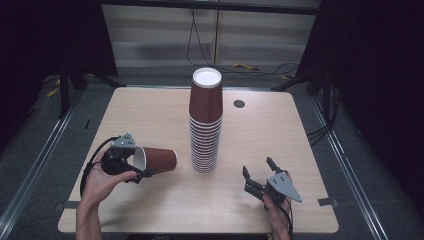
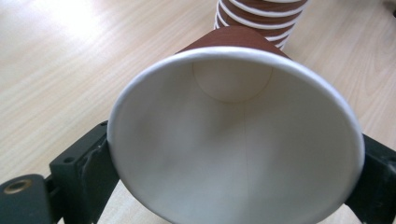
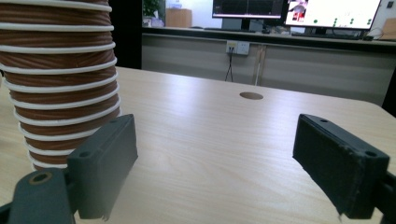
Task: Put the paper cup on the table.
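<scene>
The right claw (image 1: 259, 174) is held apart, empty. The left claw (image 1: 131, 165) is clamped on a sideways cup (image 1: 156, 160) near the desk (image 1: 280, 125) front; it should be upended squarely before the stack (image 1: 205, 125) is capped.

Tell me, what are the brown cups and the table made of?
The brown cup with the white inside, held in the left claw, looks like matte paper: thin rolled rim, side seam. The tall stack of brown cups looks the same. The pale table shows printed-looking wood grain, probably smooth laminate.
</scene>
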### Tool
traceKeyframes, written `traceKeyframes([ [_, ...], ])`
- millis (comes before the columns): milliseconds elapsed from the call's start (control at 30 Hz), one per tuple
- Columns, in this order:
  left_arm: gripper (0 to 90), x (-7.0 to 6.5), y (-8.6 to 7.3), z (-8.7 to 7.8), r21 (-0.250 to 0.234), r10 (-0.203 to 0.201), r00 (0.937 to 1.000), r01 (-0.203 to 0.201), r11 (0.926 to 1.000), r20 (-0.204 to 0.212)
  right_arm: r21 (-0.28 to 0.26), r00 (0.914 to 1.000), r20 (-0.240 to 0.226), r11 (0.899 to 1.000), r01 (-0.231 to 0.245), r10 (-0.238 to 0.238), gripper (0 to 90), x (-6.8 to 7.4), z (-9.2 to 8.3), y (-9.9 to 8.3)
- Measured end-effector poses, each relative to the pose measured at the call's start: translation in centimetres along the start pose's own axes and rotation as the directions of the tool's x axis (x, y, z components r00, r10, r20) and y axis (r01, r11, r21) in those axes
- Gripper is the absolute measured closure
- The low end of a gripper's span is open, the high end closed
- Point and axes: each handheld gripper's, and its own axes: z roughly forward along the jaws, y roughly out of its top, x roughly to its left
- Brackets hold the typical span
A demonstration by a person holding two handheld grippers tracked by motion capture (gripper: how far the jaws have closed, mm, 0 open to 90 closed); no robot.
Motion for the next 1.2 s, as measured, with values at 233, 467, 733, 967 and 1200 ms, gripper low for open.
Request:
traceKeyframes([
  [233, 7.0, 0.6, 1.1, 0.5, 0.081, -0.012, 0.9994, 0.015, 0.9966, -0.033, -0.068, 0.999, 0.03, 0.997, -0.031, 0.034, 12.9, -0.1, -0.7, -0.3],
  [467, 6.8, 1.3, 2.2, 1.1, 0.196, -0.014, 0.9984, 0.025, 0.9802, -0.055, -0.095, 0.9989, 0.012, 0.995, -0.044, 0.045, 12.6, -0.3, -0.8, -0.4],
  [733, 6.2, 2.0, 2.9, 1.4, 0.276, -0.006, 0.998, 0.023, 0.961, -0.062, -0.092, 0.9986, 0.013, 0.995, -0.05, 0.052, 12.6, -0.3, -0.8, -0.4],
  [967, 5.6, 2.6, 4.0, 1.3, 0.322, 0.009, 0.9956, 0.021, 0.9467, -0.093, -0.091, 0.9985, 0.013, 0.994, -0.051, 0.052, 12.6, -0.3, -0.8, -0.4],
  [1200, 5.1, 3.1, 4.6, 1.3, 0.336, 0.019, 0.9937, 0.019, 0.9417, -0.11, -0.091, 0.9985, 0.013, 0.995, -0.052, 0.054, 12.6, -0.3, -0.8, -0.4],
])
